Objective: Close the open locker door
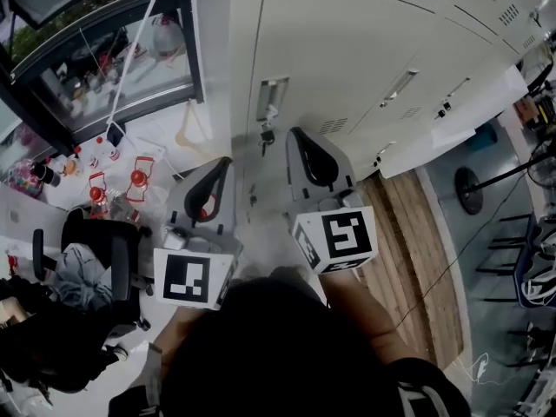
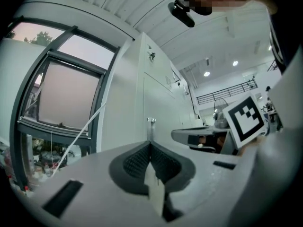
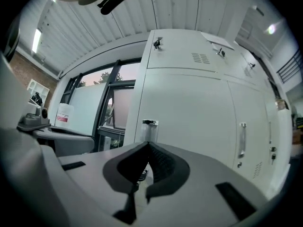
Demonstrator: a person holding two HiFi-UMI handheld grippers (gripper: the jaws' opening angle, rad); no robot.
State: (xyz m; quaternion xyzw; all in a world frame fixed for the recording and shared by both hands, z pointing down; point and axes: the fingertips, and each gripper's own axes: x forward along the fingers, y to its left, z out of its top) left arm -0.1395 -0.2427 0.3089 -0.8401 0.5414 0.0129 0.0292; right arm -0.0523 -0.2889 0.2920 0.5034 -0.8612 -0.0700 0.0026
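The floor [image 1: 254, 233] is pale by the lockers [image 1: 347, 50], which stand on it, then turns to a wooden strip [image 1: 417, 259] and grey beyond. On it stand 1 black office chair [image 1: 104, 250] and 1 round black stand base [image 1: 469, 189]; a thin cable [image 1: 452, 259] trails across. By the window, a white worktop [image 1: 165, 146] carries red-capped bottles [image 1: 139, 179] and 1 hanger [image 1: 193, 133].

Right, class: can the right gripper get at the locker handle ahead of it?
Probably yes: nothing stands between the right gripper and the handle straight ahead, though its jaws are shut.
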